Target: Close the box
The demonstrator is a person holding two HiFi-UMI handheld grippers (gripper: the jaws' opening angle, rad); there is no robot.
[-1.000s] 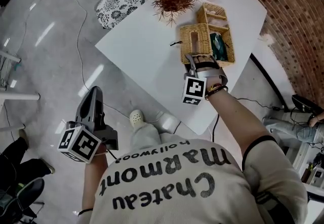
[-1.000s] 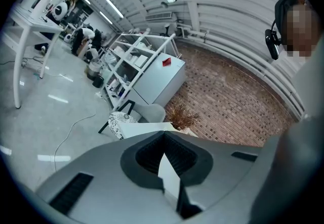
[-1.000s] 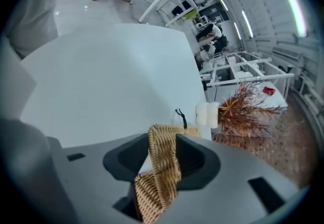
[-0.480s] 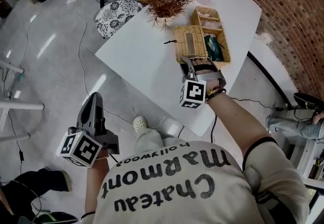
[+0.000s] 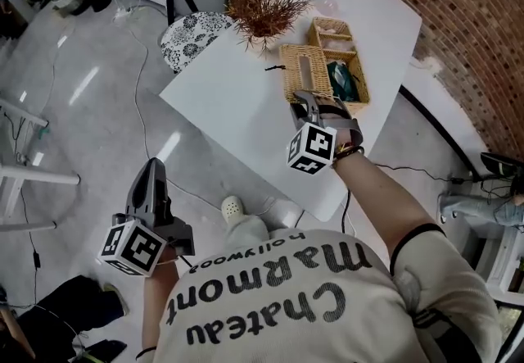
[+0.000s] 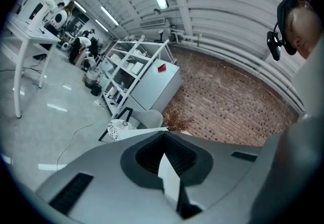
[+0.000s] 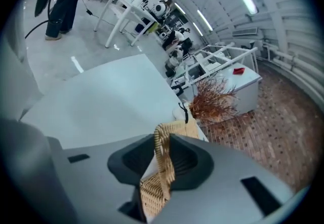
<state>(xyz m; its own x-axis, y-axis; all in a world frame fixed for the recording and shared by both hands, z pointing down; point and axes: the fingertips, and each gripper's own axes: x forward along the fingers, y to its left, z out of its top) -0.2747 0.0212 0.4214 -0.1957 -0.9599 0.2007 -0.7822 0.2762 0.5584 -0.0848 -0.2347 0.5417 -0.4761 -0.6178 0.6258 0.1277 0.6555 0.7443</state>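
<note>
Head view shows the wicker box [image 5: 363, 89] on the white table [image 5: 221, 99], at one o'clock. The right gripper [image 5: 304, 99] has just been closing its jaws on the lid [image 5: 301, 70] edge, likely to swing it over. The left gripper [image 5: 152, 174], at seven o'clock, waits pinched together, empty.

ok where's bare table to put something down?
Big bare patch of the white table: left of the tan wicker box, this side of the dried brown plant. Small strip beyond the box, toward the brick wall. Crowded around the box and its open wicker lid.
</note>
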